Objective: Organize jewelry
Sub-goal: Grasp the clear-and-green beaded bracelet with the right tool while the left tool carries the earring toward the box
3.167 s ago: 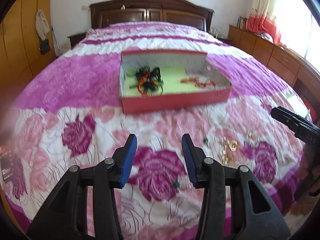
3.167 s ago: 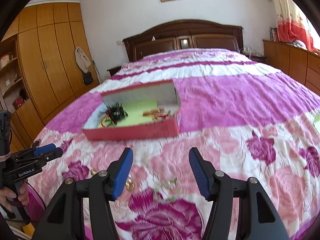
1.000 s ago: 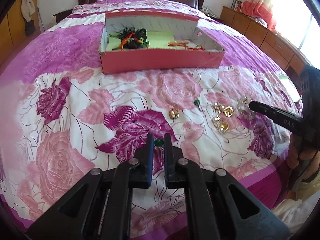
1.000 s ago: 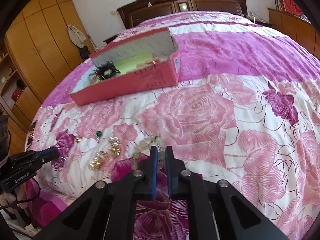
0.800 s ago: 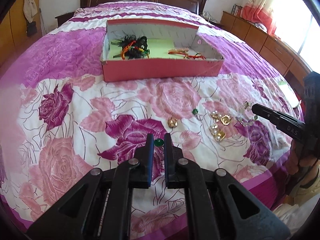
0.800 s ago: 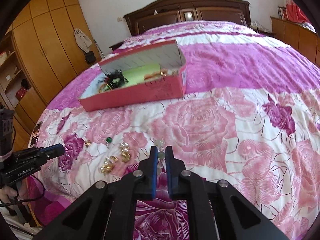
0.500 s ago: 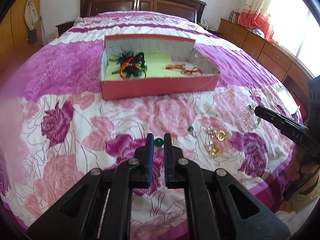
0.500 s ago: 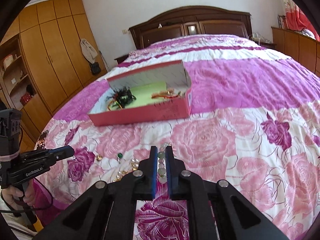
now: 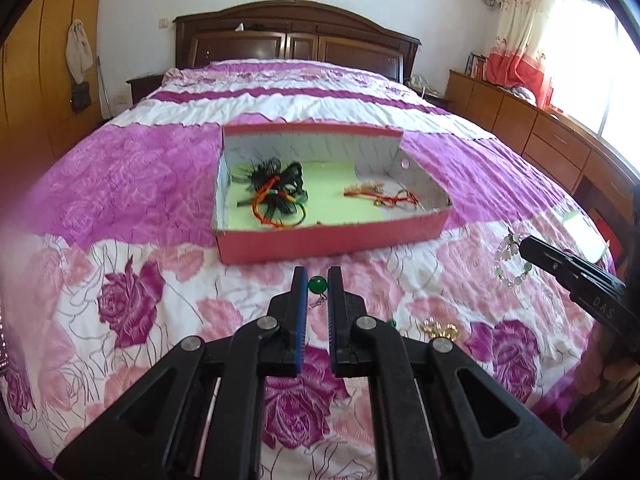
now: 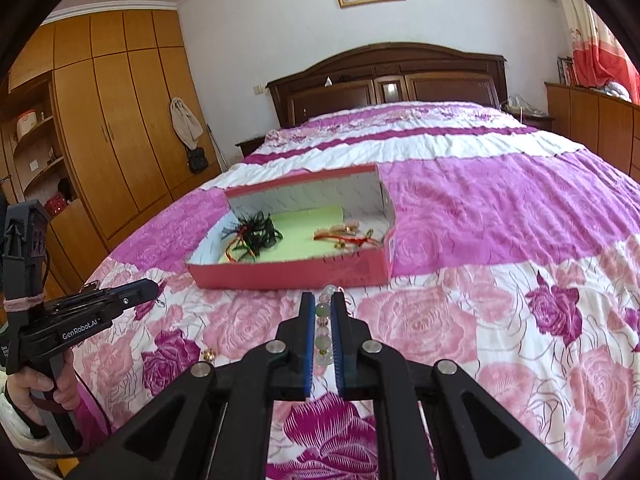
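Observation:
My left gripper (image 9: 318,280) is shut on a green bead earring (image 9: 318,285) and holds it above the bedspread, just short of the red box (image 9: 332,242). My right gripper (image 10: 323,304) is shut on a pale green bead bracelet (image 10: 323,330), also lifted in front of the box (image 10: 292,274). The bracelet hangs from the right gripper's tip in the left wrist view (image 9: 506,258). Inside the box lie a black and orange cord bundle (image 9: 276,194) and red string pieces (image 9: 380,196).
Gold jewelry pieces (image 9: 438,329) and a small green bead (image 9: 391,323) lie on the floral bedspread right of my left gripper. One gold piece (image 10: 208,355) shows in the right wrist view. A wardrobe (image 10: 100,120) stands left, drawers (image 9: 540,140) right.
Both grippers closed on their pieces, then lifted them off the bedspread and moved toward the box. The views have tilted up from the bed surface.

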Motion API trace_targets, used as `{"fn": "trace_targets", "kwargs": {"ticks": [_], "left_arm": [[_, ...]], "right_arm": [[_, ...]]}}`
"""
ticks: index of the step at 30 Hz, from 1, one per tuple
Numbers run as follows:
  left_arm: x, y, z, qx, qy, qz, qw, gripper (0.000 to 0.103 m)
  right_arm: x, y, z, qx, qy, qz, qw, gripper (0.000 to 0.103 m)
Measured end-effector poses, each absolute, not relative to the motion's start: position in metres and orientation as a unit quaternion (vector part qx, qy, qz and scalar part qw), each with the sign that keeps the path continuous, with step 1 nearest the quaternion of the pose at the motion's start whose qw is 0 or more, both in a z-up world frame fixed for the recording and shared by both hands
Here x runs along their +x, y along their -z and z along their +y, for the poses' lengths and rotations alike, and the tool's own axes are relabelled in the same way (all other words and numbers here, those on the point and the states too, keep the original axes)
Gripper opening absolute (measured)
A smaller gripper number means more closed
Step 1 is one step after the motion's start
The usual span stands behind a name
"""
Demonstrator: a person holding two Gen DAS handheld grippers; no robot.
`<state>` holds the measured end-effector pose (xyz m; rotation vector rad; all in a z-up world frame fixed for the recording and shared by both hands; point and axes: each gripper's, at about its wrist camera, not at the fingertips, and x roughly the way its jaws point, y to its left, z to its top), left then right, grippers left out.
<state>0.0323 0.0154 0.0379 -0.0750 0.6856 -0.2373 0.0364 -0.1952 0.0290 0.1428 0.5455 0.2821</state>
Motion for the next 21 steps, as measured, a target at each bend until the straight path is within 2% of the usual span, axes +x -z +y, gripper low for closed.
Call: {"fn": "trace_targets", "kwargs": {"ticks": [21], "left_arm": [[0.063,-0.057,0.015,-0.048,0.092,0.265,0.958,0.001]], "right_arm": [[0.070,-0.047,-0.179,0.067,-0.146,0.228,0.960,0.009]]}}
